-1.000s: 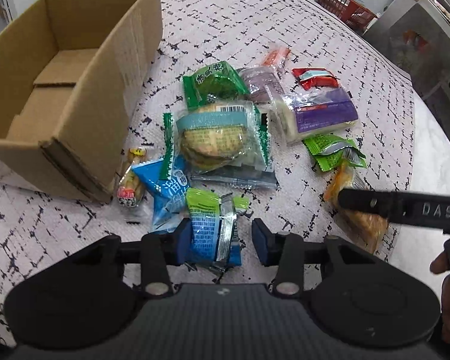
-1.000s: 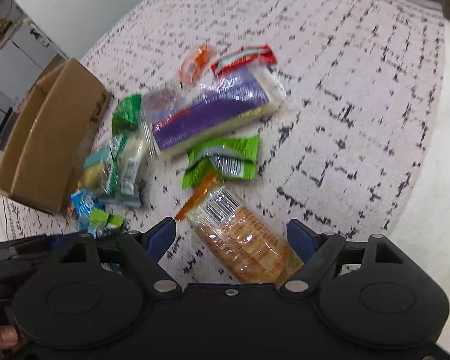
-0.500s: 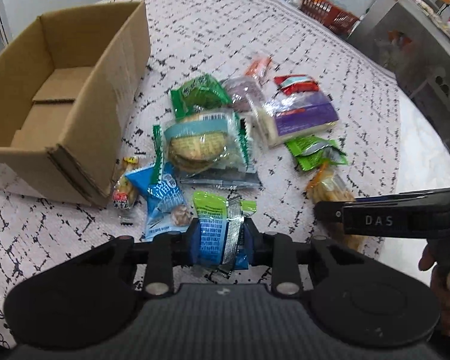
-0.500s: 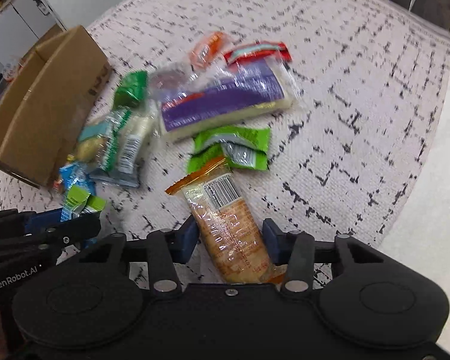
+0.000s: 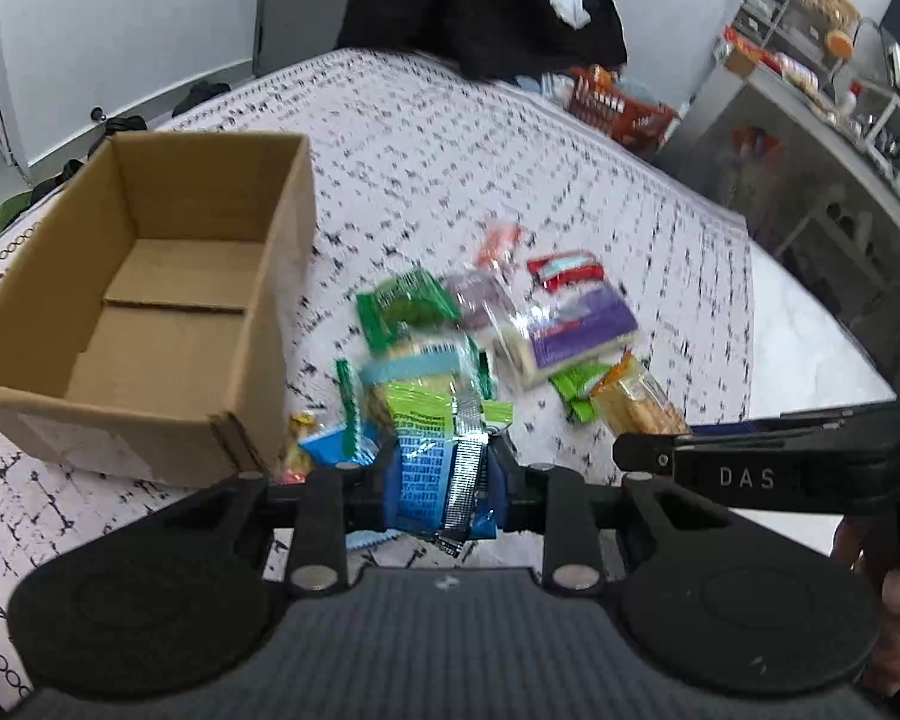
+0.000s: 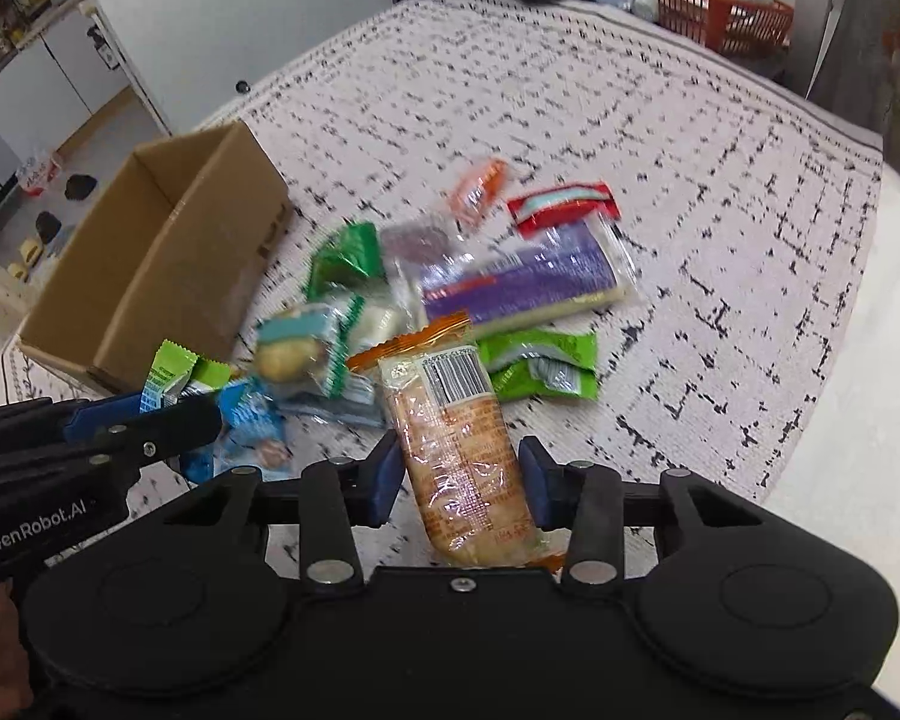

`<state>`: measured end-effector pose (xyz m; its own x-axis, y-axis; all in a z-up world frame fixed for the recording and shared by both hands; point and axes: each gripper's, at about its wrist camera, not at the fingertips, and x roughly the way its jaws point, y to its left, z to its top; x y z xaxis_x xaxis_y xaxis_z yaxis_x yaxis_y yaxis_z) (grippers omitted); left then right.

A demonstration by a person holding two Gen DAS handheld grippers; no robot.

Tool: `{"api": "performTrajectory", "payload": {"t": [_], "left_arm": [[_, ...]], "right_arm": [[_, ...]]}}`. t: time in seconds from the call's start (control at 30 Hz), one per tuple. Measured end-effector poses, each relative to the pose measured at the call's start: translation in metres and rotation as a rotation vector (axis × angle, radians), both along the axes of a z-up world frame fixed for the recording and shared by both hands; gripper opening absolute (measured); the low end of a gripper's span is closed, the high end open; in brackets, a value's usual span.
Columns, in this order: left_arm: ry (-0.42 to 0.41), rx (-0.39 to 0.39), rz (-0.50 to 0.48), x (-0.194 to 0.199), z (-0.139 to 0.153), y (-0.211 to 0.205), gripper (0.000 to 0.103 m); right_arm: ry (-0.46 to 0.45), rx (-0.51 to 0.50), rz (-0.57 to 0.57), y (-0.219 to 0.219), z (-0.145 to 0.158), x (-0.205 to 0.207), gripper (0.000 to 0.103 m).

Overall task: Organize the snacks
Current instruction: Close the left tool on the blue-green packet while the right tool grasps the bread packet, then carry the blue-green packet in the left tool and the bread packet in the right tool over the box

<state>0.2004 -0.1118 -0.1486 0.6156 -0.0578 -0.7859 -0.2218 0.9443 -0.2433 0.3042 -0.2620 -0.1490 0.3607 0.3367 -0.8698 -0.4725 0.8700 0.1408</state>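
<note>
Sitting open-topped on the white black-flecked cloth (image 5: pixel 510 138), the brown cardboard box (image 5: pixel 150 300) shows nothing inside it. Just to its right lies the heap of wrapped snacks: a long purple-and-white packet (image 6: pixel 522 288) on the side away from the box, a clear blue-banded pack of round biscuits (image 5: pixel 414 369) beside the box's near corner, and a small red wrapper (image 6: pixel 564 204) beyond the purple packet. The right gripper (image 6: pixel 459 480), nearer the camera than the box, is clamped on a clear orange-ended pack of crackers (image 6: pixel 456 438), its blue pads pressing both sides. The left gripper (image 5: pixel 444 480), by the box's near corner, pinches a blue-and-green foil sachet (image 5: pixel 432 456) between nearly closed pads.
</note>
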Motion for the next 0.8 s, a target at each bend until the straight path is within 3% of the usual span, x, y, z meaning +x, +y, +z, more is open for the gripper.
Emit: {"api": "performTrajectory", "payload": {"t": [0.4,0.8], "left_arm": [[-0.104,-0.012,0.034,-0.020,0.024,0.027,0.028],[-0.118,-0.049,0.058,-0.029,0.034,0.057,0.028]], "right_arm": [[-0.068,0.009,-0.026,0.027,0.028,-0.021,0.039],[-0.115,0.074,-0.035,0.066,0.049,-0.036,0.039]]}}
